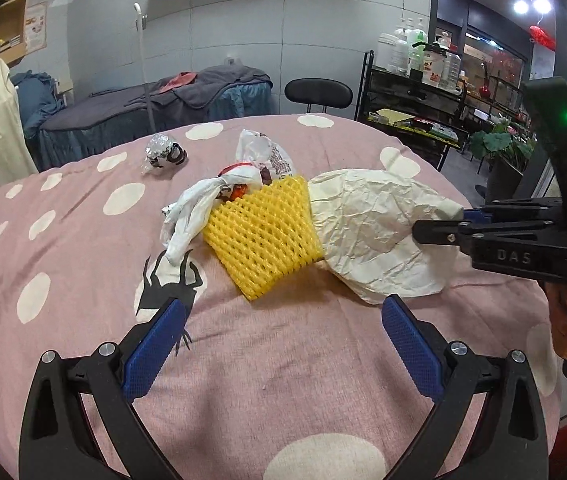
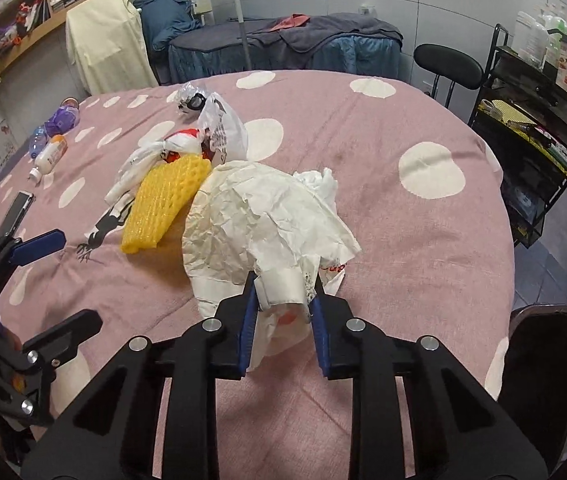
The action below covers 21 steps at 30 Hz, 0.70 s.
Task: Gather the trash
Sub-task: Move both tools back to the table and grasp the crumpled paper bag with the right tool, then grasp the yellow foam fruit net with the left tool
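Left tool (image 1: 283, 320) sat spread wide with nothing in it, hovering low over the pink polka-dot surface (image 1: 283, 380). From its camera the trash pile lay straight ahead: one yellow foam net (image 1: 265, 232) closest, its long axis running diagonally from near-centre up to the right, with one knotted white plastic bag (image 1: 219, 196) touching its far left side and one crumpled paper bag (image 1: 375, 232) pressed against its right edge. One foil wrapper (image 1: 163, 152) sat apart further back on the left. The right tool (image 1: 439, 224) came in from the right and looked pinched on the paper bag's far end.

Right camera next, and this one confirmed it: the right tool (image 2: 283, 300) had its blue pads (image 2: 248, 320) squeezed onto a bunched bit of the paper bag (image 2: 251, 216), so that was gripped. The foam net (image 2: 163, 200) lay off to the front-left, long axis pointing away and slightly right, much nearer the left tool (image 2: 43, 248). Also counted two or three bottles (image 2: 53, 148) (hard to tell) and what looked like a phone (image 2: 17, 208) at the left edge. My guess is the net was the left one's job.
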Tool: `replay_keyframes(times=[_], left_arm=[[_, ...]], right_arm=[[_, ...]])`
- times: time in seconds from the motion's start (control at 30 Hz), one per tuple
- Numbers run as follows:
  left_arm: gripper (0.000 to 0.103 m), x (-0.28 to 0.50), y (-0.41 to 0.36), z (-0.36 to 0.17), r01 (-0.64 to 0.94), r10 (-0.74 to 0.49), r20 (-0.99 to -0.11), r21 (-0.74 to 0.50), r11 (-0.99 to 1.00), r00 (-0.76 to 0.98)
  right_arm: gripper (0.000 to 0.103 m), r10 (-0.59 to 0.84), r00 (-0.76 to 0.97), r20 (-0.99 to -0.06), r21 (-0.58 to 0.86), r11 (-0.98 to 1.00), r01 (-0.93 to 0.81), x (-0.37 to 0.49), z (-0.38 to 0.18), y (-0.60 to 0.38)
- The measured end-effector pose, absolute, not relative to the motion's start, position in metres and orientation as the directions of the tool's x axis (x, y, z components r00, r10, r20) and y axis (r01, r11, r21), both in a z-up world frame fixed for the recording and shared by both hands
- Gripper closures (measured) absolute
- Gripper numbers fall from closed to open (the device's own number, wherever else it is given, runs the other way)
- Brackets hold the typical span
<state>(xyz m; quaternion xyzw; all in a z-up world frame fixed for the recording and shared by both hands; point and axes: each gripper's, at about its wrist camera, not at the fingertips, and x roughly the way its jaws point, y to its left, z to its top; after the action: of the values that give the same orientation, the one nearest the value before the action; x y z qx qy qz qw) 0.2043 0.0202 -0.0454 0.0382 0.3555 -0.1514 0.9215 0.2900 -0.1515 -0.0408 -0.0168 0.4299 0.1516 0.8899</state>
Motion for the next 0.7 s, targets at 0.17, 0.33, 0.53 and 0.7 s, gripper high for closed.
replay_keyframes(times=[0.17,0.33,0.53,0.7], left_arm=[[0.006,0.224,0.019,-0.05,0.295,-0.255,-0.684,-0.06,0.954,0.684],[0.007,0.247,0.009,-0.058,0.279,-0.224,-0.718,-0.043,0.959,0.66],[0.018,0.274,-0.003,-0.07,0.264,-0.19,-0.762,-0.026,0.964,0.619],[0.053,0.281,0.001,-0.074,0.228,-0.171,-0.776,-0.036,0.973,0.608]], right_arm=[[0.079,0.262,0.638,-0.724,0.119,0.959,-0.258,0.268,-0.017,-0.17],[0.079,0.236,0.681,-0.694,0.126,0.97,-0.207,0.25,-0.001,-0.193],[0.079,0.206,0.711,-0.672,0.119,0.978,-0.171,0.225,0.002,-0.207],[0.079,0.207,0.729,-0.652,0.135,0.978,-0.157,0.207,0.002,-0.215]])
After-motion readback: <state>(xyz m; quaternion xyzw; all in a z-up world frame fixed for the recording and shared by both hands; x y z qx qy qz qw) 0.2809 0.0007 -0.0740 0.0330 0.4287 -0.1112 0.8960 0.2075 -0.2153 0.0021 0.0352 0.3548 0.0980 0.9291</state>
